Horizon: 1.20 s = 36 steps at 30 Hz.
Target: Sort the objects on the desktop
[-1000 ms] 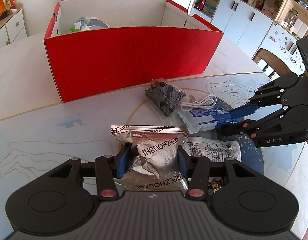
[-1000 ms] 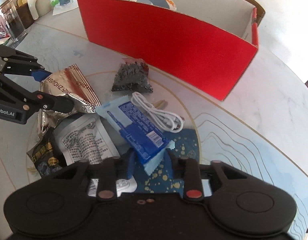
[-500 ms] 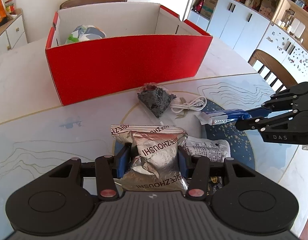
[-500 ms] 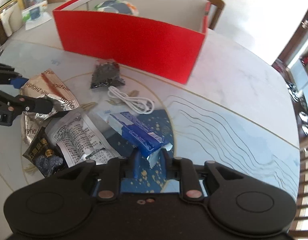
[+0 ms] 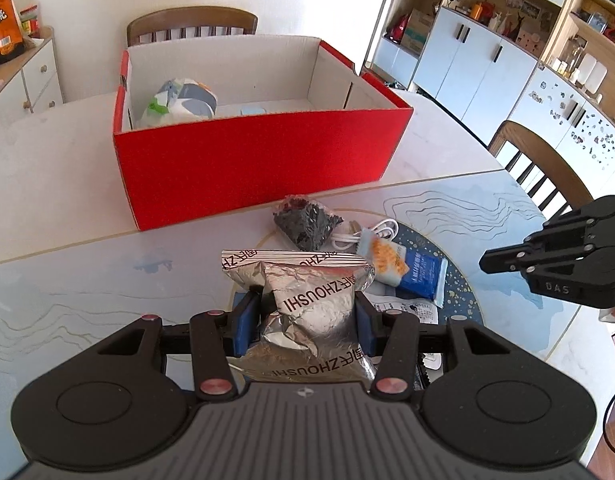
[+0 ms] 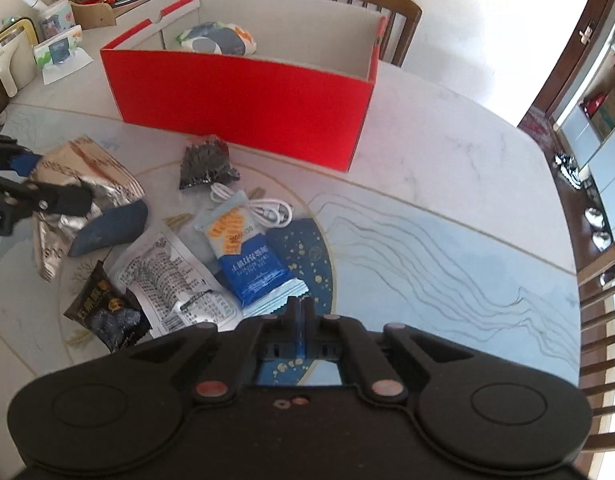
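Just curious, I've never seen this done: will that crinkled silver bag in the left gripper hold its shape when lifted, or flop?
The silver bag will probably flop: its foil is creased and dented where the left gripper pinches it. It looks puffy, so it is likely light for its size. The smooth foil may be slippery.

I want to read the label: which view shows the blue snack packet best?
The right wrist view: the blue snack packet lies face up, fully visible. In the left wrist view it is partly hidden behind the silver bag.
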Each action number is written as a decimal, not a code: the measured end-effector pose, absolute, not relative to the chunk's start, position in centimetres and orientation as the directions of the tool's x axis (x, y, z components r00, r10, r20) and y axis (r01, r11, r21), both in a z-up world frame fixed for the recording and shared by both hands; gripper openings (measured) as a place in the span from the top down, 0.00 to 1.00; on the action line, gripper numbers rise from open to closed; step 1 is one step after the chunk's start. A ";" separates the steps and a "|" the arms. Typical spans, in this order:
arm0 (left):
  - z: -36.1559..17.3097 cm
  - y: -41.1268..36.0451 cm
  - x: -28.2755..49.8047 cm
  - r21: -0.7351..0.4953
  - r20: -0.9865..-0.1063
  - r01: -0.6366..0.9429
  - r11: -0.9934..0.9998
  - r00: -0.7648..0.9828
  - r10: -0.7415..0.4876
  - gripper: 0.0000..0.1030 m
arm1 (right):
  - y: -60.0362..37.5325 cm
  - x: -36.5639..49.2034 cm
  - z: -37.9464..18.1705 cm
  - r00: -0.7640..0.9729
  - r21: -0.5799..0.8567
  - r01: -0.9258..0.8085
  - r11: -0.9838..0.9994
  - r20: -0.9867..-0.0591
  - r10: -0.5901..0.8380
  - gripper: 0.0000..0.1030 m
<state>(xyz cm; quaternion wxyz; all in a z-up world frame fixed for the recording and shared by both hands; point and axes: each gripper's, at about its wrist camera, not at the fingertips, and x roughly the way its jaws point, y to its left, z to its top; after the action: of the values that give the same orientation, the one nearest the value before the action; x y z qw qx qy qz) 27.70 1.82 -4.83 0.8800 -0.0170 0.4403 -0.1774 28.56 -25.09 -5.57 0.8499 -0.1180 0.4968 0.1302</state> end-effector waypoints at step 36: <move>-6.7 3.5 28.3 -0.220 -0.788 0.249 0.943 0.524 -0.322 0.54 | -20.9 34.4 -10.3 0.359 0.034 -0.399 0.916 -0.913 0.191 0.37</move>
<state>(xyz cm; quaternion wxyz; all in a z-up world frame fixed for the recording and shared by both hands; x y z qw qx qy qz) 28.35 3.48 -6.66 0.8721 -0.0399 0.4593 -0.1638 34.36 -20.89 -10.27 0.8187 -0.0972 0.5365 0.1802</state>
